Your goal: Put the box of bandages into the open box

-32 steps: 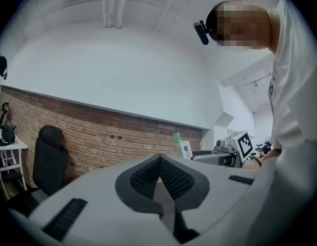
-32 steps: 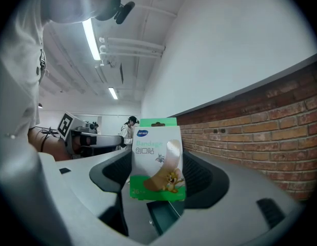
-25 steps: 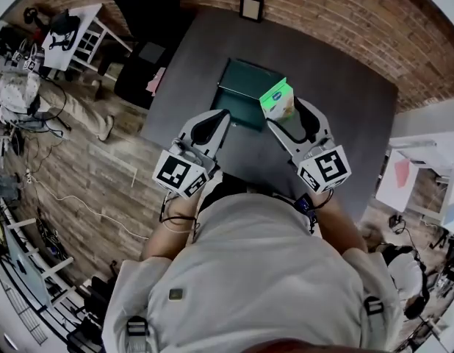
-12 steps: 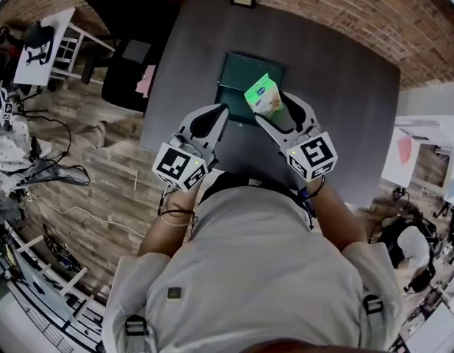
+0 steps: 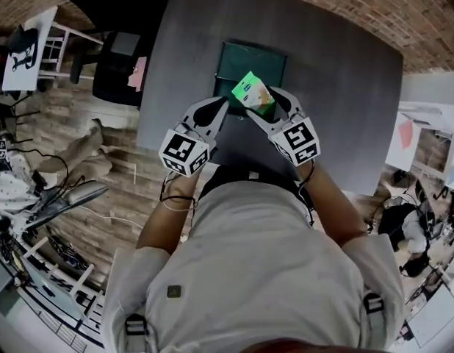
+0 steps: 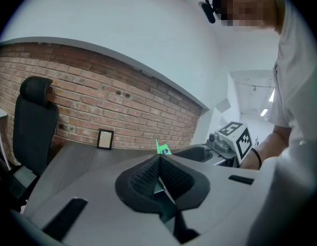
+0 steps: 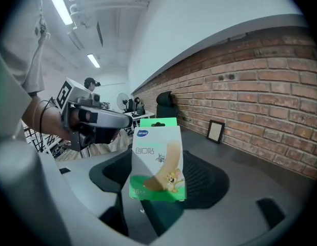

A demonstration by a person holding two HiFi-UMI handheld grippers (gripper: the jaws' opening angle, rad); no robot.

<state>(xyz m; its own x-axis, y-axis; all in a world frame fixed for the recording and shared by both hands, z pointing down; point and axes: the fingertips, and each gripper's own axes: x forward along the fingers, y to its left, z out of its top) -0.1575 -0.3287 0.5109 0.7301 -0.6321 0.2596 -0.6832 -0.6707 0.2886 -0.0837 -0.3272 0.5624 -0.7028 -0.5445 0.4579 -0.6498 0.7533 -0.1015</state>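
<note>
Head view: right claw (image 5: pixel 262 100) clamps bandage box (image 5: pixel 250 93) over open box (image 5: pixel 245 57).

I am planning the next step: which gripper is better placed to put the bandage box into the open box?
Right. The right gripper is shut on the bandage box, above the open box's near edge; the left gripper is shut and empty.

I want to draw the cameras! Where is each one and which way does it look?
Head view: on the person's head, looking steeply down at the table, open box, left claw and right claw; shoulders and arms show.
Left claw view: on the left claw, looking along its shut jaws toward the brick wall; a shirt shows right.
Right claw view: on the right claw, facing the bandage box it grips; a forearm shows left.
Shared: both claw views see the picture frame.
</note>
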